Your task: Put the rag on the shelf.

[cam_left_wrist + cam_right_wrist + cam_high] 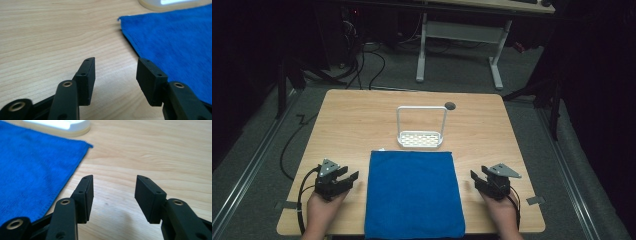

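Pale wood-grain laminate makes up the surface [362, 120], a squarish top with rounded corners and a small dark round grommet [450, 105] near its far edge. Between the two pairs of jaws lies a blue cloth [412, 195], spread flat and reaching the near edge. Just beyond the cloth's far edge stands a white rack [421, 135] with a perforated base and a tall looped handle.

At the cloth's left side, the left gripper [353, 178] is held in a hand [319, 212], its jaws apart over bare wood, with the cloth edge just off the right jaw in the left gripper view. The right gripper [477, 179] sits at the cloth's right side in the other hand [502, 212], jaws likewise apart and gripping nothing, with the cloth off the left jaw in the right gripper view.

Around the surface the room is dark: grey carpeted floor [462, 75], black cables [372, 62] trailing behind, and a white-legged desk [462, 35] farther back.
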### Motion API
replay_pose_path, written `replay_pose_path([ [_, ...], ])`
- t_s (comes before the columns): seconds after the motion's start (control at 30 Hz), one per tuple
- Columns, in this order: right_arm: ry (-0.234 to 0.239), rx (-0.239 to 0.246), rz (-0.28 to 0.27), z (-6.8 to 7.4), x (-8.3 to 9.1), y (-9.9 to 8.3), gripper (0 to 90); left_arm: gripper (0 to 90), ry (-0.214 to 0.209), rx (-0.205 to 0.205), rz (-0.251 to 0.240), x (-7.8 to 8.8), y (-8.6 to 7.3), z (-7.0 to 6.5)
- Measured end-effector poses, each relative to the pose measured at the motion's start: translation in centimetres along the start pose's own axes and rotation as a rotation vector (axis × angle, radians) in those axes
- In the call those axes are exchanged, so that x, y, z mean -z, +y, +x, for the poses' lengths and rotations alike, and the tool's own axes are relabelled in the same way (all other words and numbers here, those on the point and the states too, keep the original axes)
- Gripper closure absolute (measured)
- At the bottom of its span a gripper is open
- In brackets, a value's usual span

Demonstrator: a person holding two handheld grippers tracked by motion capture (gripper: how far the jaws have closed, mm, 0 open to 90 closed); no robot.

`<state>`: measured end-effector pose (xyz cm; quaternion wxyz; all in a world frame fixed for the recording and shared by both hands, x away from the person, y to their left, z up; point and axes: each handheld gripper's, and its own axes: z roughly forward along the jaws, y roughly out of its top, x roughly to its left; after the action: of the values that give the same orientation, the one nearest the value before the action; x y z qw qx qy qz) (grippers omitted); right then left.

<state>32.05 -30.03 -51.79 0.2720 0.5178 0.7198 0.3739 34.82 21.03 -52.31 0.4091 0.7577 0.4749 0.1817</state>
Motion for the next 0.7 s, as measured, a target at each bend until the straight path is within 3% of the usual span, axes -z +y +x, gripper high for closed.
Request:
replay_pose_path([
  [0.1, -0.031, -0.030, -0.018, -0.60, 0.50, -0.13, 50.3, 48.5, 0.002, -0.014, -0.001, -0.04, 0.03, -0.36],
  [0.27, -0.017, -0.057, -0.014, -1.14, 0.79, -0.38, 51.4, 44.8, 0.023, -0.024, -0.005, -0.03, 0.03, -0.37],
  [0.7, 0.027, -0.031, -0.012, -0.58, 0.46, -0.29, 54.3, 43.2, 0.046, -0.019, -0.042, 0.14, -0.26, -0.03],
])
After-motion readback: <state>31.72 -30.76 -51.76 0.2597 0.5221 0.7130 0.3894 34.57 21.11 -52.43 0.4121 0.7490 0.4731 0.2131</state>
